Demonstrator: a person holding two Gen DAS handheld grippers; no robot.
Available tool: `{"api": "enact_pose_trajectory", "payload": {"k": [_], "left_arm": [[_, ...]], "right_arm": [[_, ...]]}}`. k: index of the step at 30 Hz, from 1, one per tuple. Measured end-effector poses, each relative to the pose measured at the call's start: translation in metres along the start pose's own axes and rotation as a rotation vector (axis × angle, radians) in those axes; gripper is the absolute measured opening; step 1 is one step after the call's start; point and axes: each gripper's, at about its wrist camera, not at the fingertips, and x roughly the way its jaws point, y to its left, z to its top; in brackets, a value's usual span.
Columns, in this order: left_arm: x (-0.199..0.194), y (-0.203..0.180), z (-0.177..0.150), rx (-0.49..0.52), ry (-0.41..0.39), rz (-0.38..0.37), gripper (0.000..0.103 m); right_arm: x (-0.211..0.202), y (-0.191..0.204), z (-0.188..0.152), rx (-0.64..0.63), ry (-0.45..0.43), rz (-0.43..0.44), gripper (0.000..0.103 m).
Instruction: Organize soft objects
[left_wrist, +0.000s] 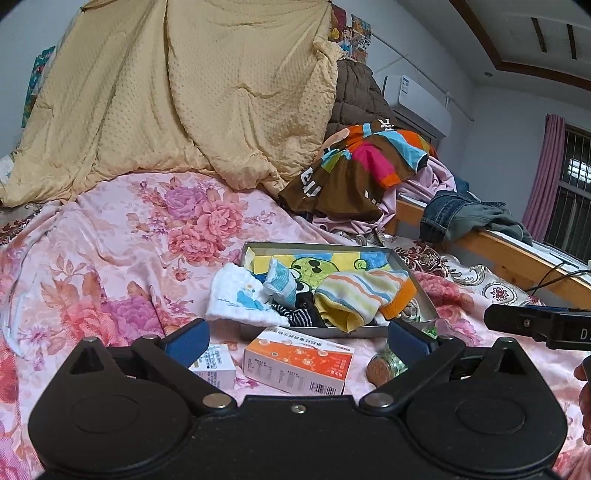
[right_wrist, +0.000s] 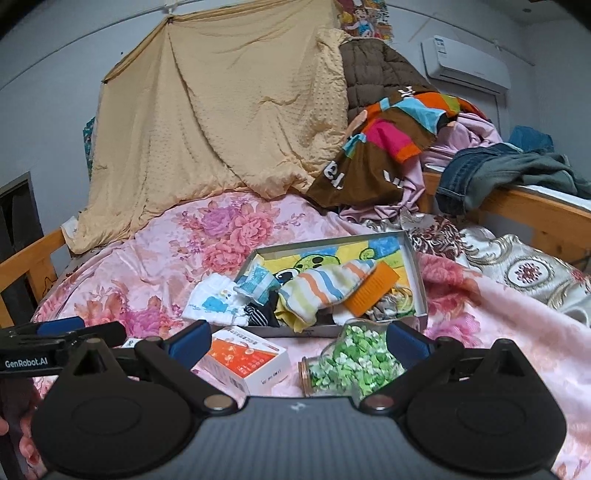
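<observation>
Left gripper (left_wrist: 298, 341): matte black body with two round hubs, angled linkage arms joined by silver rivets, and blue-padded fingers (left_wrist: 188, 341). Right gripper (right_wrist: 298, 341): identical build, ribbed grey centre plate. The left unit's side, seen from the right wrist, carries white "GenRobot.AI" lettering.

Pale grey walls (right_wrist: 55, 92), wall-mounted air conditioner (right_wrist: 465, 62), barred window (left_wrist: 570, 192) with pink curtain (left_wrist: 546, 173), wooden bed rail (right_wrist: 535, 206).

Left hand-held gripper (left_wrist: 298, 341) and right hand-held gripper (right_wrist: 298, 341) side by side, jaws wide apart, empty
</observation>
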Motion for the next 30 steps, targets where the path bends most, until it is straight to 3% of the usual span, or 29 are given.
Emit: {"api": "enact_pose_trajectory", "payload": {"k": [16,30], "left_arm": [[-0.017,0.003,-0.019,-0.025,0.008,0.014,0.102],[-0.021,0.005,-0.035,-0.034,0.065,0.017,0.102]], "right_arm": [[-0.020,0.005,-0.022,0.025,-0.036,-0.023,0.103],[-0.028,0.005,-0.041,0.043,-0.037,-0.035,0.103]]}}
